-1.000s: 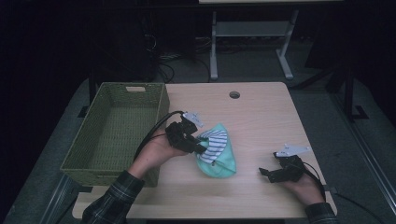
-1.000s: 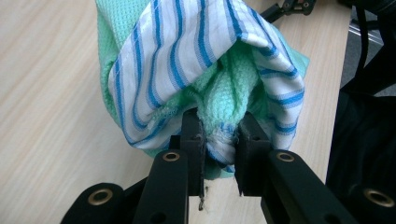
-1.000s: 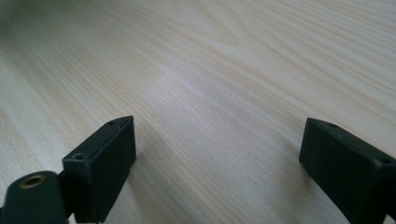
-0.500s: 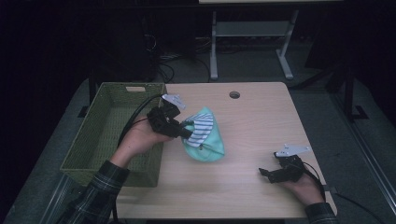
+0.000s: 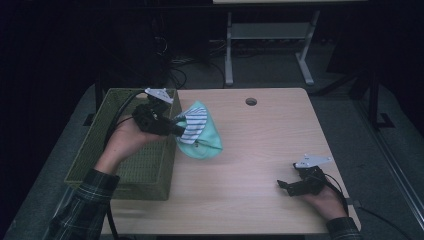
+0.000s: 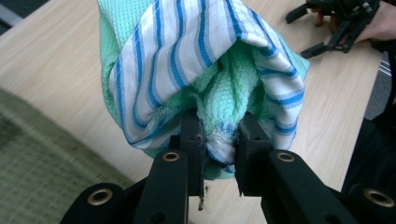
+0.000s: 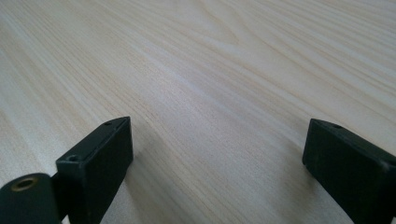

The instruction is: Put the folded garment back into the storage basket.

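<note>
Left gripper (image 6: 219, 140): jaws clamped on a bunched green and blue-striped cloth (image 5: 197, 131), held above the table (image 5: 260, 145) just beside the wicker basket (image 5: 90, 155). Right gripper (image 5: 285, 187): jaws wide apart, holding nothing, resting on the table well apart from the basket.

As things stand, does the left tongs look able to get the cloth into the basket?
Probably yes. The left tongs grip the cloth clear of the table, right beside the basket, whose open top has nothing blocking it.
</note>
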The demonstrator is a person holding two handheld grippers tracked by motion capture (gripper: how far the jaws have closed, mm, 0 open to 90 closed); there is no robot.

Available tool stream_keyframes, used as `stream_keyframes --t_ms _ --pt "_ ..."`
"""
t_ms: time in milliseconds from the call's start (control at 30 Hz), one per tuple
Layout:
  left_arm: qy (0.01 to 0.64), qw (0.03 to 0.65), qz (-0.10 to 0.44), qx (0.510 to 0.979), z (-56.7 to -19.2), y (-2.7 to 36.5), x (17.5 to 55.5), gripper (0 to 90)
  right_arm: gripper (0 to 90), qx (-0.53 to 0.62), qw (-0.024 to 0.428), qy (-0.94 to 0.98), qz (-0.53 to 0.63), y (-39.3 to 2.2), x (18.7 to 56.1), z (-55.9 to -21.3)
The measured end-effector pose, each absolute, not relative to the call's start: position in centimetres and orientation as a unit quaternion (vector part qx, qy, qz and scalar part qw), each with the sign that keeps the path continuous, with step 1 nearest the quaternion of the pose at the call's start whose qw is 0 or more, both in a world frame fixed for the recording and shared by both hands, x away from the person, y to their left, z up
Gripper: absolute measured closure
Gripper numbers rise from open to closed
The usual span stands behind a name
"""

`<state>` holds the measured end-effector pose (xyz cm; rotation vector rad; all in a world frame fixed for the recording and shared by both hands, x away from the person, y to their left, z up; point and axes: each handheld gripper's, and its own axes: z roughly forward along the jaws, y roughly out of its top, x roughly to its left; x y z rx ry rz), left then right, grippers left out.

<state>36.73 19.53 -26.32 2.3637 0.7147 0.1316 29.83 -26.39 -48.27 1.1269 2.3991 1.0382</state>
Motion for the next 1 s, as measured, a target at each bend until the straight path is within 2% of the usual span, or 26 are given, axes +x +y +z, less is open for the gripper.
stream_keyframes --t_ms 600,1000 --pt "0.355 0.339 0.084 0.867 -25.6 26.5 36.8 75.5 8.2 0.392 0.147 0.834 0.361 -26.4 29.8 -48.3" --pt "0.405 0.325 0.112 0.847 -26.2 31.0 36.4 75.4 8.3 0.392 0.147 0.834 0.361 -26.4 29.8 -48.3"
